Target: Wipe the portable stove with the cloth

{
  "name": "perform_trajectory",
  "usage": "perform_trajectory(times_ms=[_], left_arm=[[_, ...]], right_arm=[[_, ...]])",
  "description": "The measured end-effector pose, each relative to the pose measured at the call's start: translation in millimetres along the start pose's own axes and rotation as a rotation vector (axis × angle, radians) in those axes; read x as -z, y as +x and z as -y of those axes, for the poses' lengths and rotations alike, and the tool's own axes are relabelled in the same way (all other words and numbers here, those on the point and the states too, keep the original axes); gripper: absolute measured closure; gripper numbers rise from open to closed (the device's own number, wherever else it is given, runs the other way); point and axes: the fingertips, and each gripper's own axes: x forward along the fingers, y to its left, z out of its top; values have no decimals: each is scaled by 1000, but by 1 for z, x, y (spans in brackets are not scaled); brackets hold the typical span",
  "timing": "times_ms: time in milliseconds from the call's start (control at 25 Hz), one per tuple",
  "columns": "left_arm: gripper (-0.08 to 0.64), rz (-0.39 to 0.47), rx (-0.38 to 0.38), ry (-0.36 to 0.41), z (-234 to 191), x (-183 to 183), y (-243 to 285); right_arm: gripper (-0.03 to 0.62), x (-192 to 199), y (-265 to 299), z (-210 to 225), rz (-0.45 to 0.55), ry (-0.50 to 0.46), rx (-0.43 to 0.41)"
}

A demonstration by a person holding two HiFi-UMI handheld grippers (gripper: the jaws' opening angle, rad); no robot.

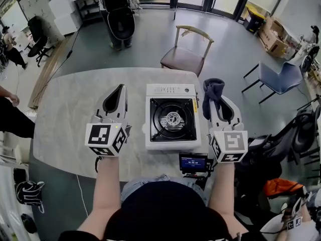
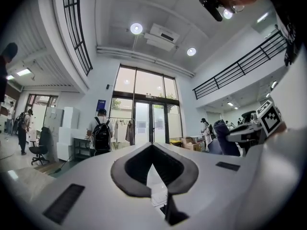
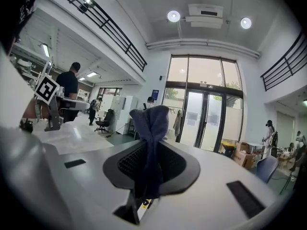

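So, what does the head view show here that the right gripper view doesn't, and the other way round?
Only the head view: the portable stove, with nothing on its burner. Only the right gripper view: the ceiling lights and the balcony railing overhead. Both: the dark cloth, pinched between the fingers of the right gripper and sticking up past them.

Portable stove (image 1: 173, 117) sits toward counter's (image 1: 70, 104) right edge. Left gripper (image 1: 121, 88) beside it, fingers together. Right gripper (image 1: 216, 104) pinches dark cloth (image 1: 212, 88).
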Motion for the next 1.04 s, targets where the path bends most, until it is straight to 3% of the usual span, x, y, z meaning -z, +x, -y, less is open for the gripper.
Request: perform_trajectory(times_ms=[1040], left_arm=[[552, 22, 11, 13, 3, -3, -3]], right_arm=[[511, -3, -9, 1, 6, -3, 42]])
